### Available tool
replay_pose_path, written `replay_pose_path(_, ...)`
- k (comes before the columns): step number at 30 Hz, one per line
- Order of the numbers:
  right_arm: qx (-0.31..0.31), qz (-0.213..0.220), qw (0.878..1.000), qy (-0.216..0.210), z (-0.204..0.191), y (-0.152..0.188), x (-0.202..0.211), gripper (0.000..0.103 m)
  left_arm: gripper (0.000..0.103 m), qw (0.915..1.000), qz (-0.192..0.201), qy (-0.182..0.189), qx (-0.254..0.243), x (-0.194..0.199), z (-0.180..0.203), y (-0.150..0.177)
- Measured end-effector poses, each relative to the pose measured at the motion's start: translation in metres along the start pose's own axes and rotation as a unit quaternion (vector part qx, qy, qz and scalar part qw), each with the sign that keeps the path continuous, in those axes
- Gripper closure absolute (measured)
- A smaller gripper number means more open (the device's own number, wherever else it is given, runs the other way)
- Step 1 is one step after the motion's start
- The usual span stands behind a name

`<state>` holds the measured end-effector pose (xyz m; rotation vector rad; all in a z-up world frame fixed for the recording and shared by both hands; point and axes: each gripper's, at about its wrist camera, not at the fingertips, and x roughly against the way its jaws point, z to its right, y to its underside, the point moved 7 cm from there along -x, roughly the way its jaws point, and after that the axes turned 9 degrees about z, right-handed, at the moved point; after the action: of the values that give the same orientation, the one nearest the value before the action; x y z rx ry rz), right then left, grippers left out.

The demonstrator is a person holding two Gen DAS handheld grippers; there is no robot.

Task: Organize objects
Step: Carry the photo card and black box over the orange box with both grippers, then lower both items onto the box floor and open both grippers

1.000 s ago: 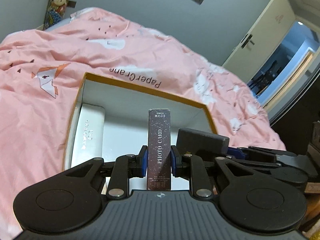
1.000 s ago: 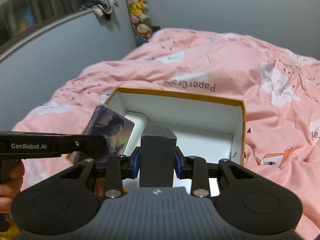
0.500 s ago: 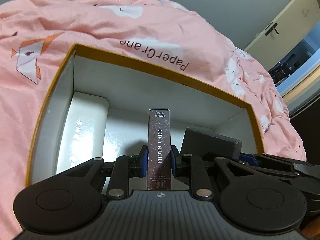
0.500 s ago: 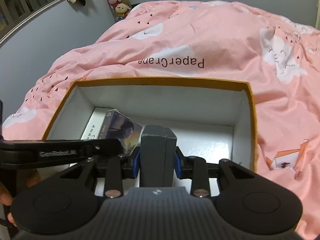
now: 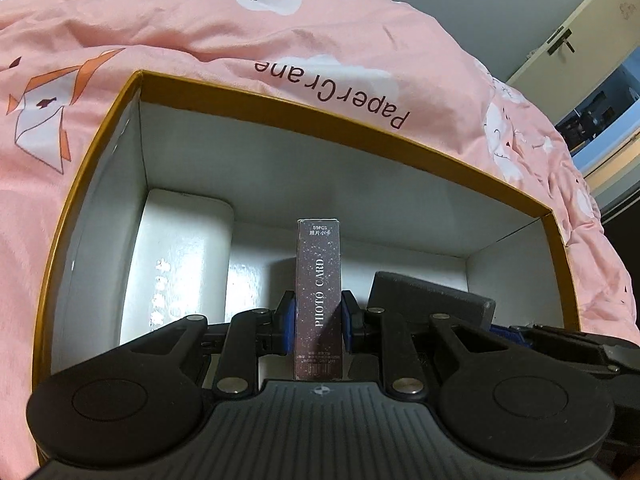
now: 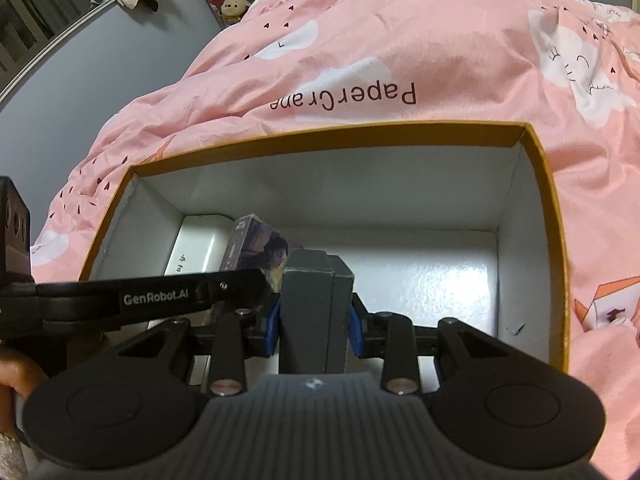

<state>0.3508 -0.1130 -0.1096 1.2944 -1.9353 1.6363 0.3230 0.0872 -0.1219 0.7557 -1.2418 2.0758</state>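
The left gripper (image 5: 318, 320) clamps a photo card box (image 5: 318, 300) by its narrow sides, long axis pointing forward and down into the open storage box (image 5: 344, 128) on the bed. The right gripper (image 6: 314, 324) grips a dark grey case (image 6: 316, 312) just beside it. A white box (image 5: 180, 260) lies flat at the left wall (bare floor remains right of it).

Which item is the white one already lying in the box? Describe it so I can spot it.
On the pink duvet sits an open gold-rimmed box. Inside, along its left wall, lies a glossy white case with rounded corners, flat on the floor, unlike the dark boxes held in the claws.
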Motion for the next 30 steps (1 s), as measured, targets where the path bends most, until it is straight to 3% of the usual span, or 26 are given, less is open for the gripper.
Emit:
replay_pose_path(7,0.004,-0.001,1.000,0.002,-0.002,0.002,0.000,0.068,0.063,0.9985,0.009,-0.044,-0.030,0.010,-0.005,-0.001)
replay_pose_path(16,0.003,-0.001,1.000,0.001,-0.004,0.002,0.003,0.067,0.063,0.9897,0.020,-0.088,-0.111,0.021,-0.001,-0.002)
replay_pose_path(25,-0.029,-0.003,0.999,-0.020,-0.002,-0.004,0.006,0.067,0.063,0.9925,0.014,-0.015,-0.121,0.047,0.004,-0.001)
replay_pose_path(30,-0.045,-0.025,0.998,-0.033,-0.001,-0.009,-0.009,0.067,0.061,0.9866,0.003,-0.027,-0.161,0.045,0.008,0.008)
